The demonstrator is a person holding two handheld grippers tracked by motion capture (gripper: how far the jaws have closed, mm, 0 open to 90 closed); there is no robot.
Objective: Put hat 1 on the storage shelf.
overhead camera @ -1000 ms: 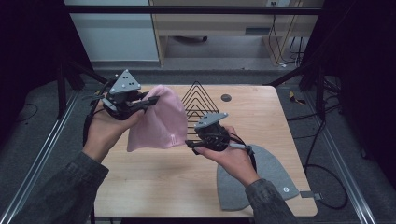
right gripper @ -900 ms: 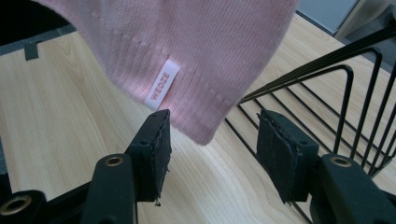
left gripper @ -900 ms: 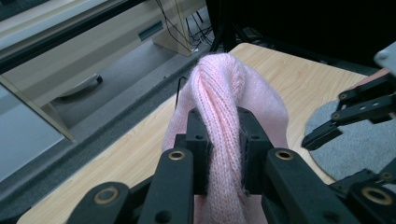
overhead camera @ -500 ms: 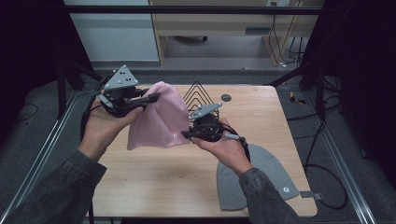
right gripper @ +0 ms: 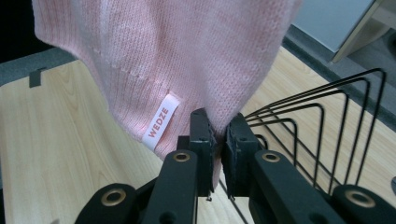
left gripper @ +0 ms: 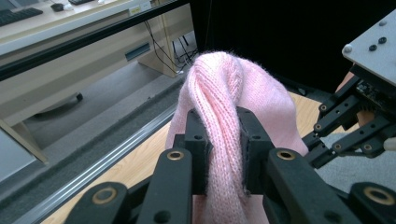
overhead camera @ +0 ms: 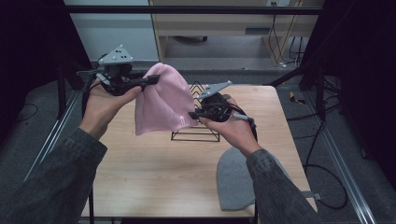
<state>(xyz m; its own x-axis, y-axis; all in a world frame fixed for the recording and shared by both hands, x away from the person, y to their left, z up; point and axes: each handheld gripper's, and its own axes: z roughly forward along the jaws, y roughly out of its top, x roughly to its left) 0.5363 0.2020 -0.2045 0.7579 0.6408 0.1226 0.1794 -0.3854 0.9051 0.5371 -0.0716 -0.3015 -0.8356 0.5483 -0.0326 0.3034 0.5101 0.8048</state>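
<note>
Above the table's centre, with the pink knit beanie (overhead camera: 163, 100) hanging clear of the wire rack (overhead camera: 198, 133), left gripper (overhead camera: 150, 80) clenched on its crown at 10 o'clock, right gripper (overhead camera: 192, 115) pinching its hem at 3 o'clock: best kept taut, both grips firm, hem off the rack's prongs.

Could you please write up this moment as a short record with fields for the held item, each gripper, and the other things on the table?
held item: pink knit hat, lifted above the table
left gripper: shut on the hat's bunched top
right gripper: shut on the hat's lower edge, beside its label
wire rack: black, behind the hat
grey hat: flat at the table's near right
</note>
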